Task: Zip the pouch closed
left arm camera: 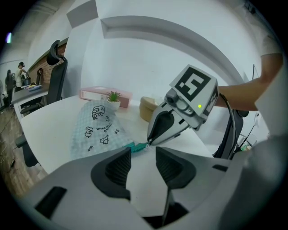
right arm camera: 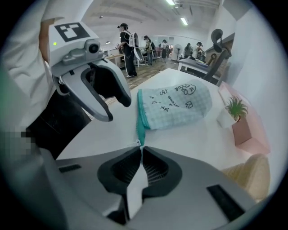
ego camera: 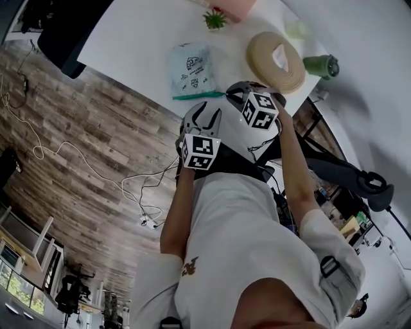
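A pale checked pouch [ego camera: 190, 69] with small drawings lies flat on the white table [ego camera: 128, 45], its teal zipper [ego camera: 196, 96] along the near edge. In the right gripper view the zipper [right arm camera: 141, 128] runs from the pouch [right arm camera: 175, 105] straight to my right gripper [right arm camera: 141, 150], whose jaws are shut on the small pull at the zipper's end. The left gripper view shows that right gripper [left arm camera: 148, 143] pinching at the zipper's tip [left arm camera: 134, 147]. My left gripper [left arm camera: 143, 158] hangs open just short of the zipper end, with only bare table between its pads.
A small potted plant [ego camera: 214, 19] and a pink box [right arm camera: 246, 128] stand behind the pouch. A round straw hat [ego camera: 277, 61] and a green bottle [ego camera: 321, 65] lie to the right. The table's near edge [ego camera: 160, 106] runs just under both grippers. Wood floor with cables lies left.
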